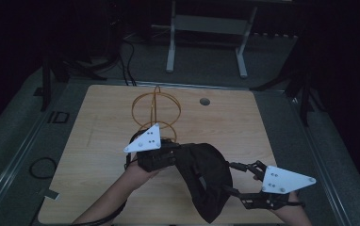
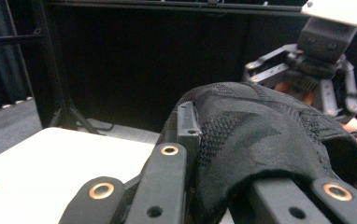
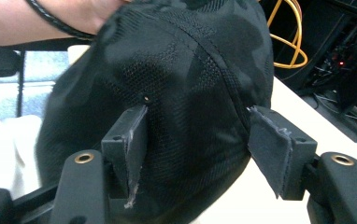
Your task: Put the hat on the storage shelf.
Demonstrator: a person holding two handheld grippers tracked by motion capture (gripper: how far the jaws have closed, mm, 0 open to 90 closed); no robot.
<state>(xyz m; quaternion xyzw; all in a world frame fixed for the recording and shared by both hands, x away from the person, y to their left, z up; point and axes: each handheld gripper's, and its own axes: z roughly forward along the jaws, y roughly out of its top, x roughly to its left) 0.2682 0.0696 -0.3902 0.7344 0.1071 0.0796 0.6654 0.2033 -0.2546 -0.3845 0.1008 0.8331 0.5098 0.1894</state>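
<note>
Hanging between the two grippers, a black mesh cap [image 1: 208,181] sits at the lower centre of the high view, above the near part of the wooden table [image 1: 98,155]. In the left gripper view the cap [image 2: 260,140] fills the lower right, draped over the jaws. The left gripper [image 1: 161,155] holds it at its upper left edge; its jaws are closed tight on the fabric. The right gripper [image 1: 237,181], at the lower right of the high view, meets the cap's right side. In the right gripper view its jaws stand apart to either side of the crown [image 3: 176,93]; whether the pads press the mesh cannot be told. A bare forearm [image 1: 117,193] enters from the bottom left. Behind the cap, at upper centre, a yellow wire stand [image 1: 155,110] sits on the table, and a small round hole [image 1: 205,101] lies to its right.
</note>
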